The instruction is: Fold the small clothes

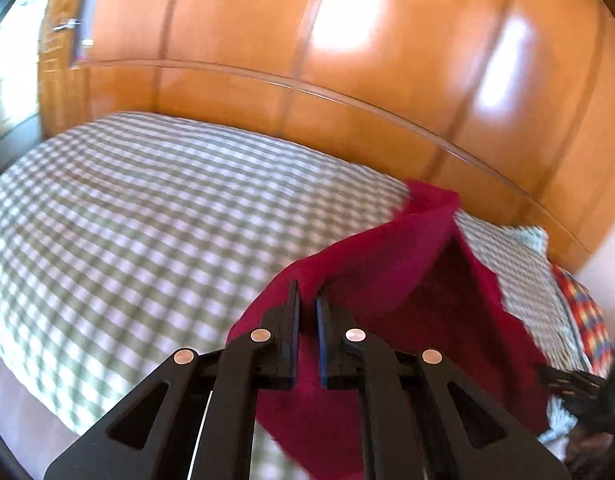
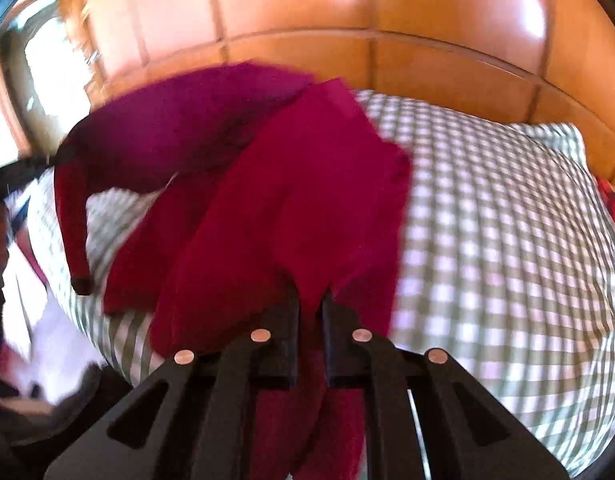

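Pinching an edge of the crimson fleecy garment (image 1: 407, 280), the left gripper (image 1: 307, 300) has its black fingers nearly pressed together with only cloth between them. From this left wrist view the fabric rises in a peak toward the polished orange-brown wooden wardrobe (image 1: 347, 60) and drapes back under the tool, so the hold reads as a lift meant to carry one side over for a fold. Beneath it lies the green-and-white checked bed cover (image 1: 127, 220), the work surface. At the right edge a multicoloured patterned cloth (image 1: 587, 312) lies on the bed. No basket, box or other container shows here.

Over in the right wrist view, the right gripper (image 2: 310, 300) is likewise clamped on the garment's near edge, jaws nearly closed on the fabric. The garment (image 2: 299, 200) spreads away from it across the checked cover (image 2: 507, 240), partly airborne and blurred, one narrow sleeve (image 2: 69, 220) dangling at the left. Holding two edges probably keeps the piece taut. Again no container is visible.
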